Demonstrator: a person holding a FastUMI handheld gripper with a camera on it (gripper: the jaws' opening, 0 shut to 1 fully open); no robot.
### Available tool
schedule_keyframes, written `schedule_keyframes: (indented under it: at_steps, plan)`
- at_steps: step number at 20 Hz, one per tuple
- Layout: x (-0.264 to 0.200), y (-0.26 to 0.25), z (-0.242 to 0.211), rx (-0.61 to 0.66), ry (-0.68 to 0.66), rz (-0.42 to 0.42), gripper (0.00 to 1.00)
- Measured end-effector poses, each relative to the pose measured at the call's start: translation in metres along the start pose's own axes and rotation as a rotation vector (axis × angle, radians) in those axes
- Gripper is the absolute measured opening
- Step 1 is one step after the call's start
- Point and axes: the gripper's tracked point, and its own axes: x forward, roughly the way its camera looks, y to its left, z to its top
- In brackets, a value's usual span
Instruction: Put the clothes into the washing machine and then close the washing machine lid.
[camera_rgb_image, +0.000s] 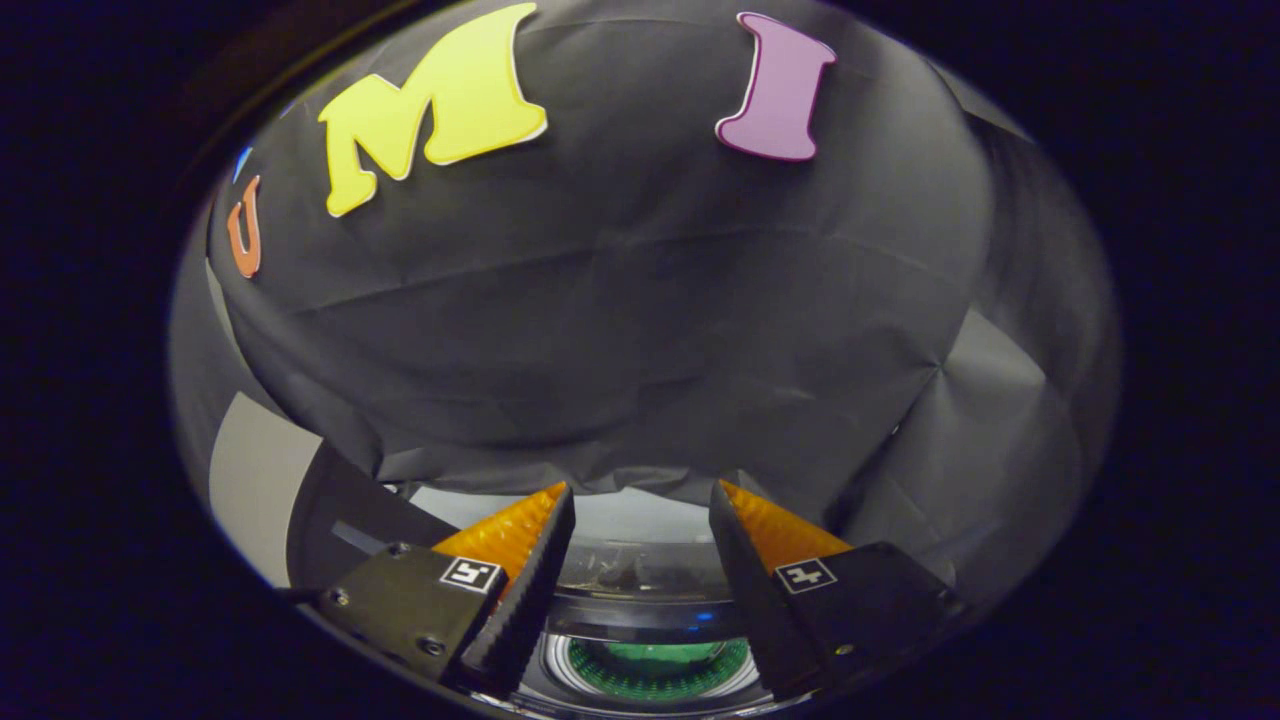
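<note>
My gripper (640, 488) is open and its fingers hold nothing. It hovers above the washing machine (640, 520), whose pale top shows in the gap between the fingers. Low between the fingers lies the machine's round drum opening (600, 668) with a shiny rim. Something green (655, 665) lies inside it, most likely clothes. Just beyond the opening runs a dark band with a small blue light (703, 618), and behind that is a glossy see-through panel (640, 570) that may be the lid. I cannot tell whether the lid stands up or lies flat.
The black cloth wall (620, 300) hangs close behind the machine and drapes down to its back edge. A dark slanted panel (345, 510) and a pale grey surface (255, 480) lie to the left of the left finger.
</note>
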Motion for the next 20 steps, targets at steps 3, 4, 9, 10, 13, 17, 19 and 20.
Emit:
schedule_keyframes:
  at_steps: [3, 4, 9, 10, 13, 17, 19, 20]
  plan:
    - [-0.018, -0.001, -0.015, 0.003, -0.007, -0.019, 0.86]
    - [-0.022, -0.001, -0.017, 0.007, -0.014, -0.027, 0.86]
    - [-0.049, 0.003, -0.031, 0.018, -0.066, -0.057, 0.85]
    - [-0.053, 0.004, -0.033, 0.017, -0.071, -0.058, 0.86]
    - [-0.063, 0.005, -0.043, 0.021, -0.076, -0.065, 0.86]
    - [-0.076, 0.006, -0.063, 0.018, -0.073, -0.069, 0.86]
    - [-0.085, 0.007, -0.078, 0.017, -0.071, -0.068, 0.86]
    - [-0.088, 0.007, -0.086, 0.019, -0.065, -0.067, 0.86]
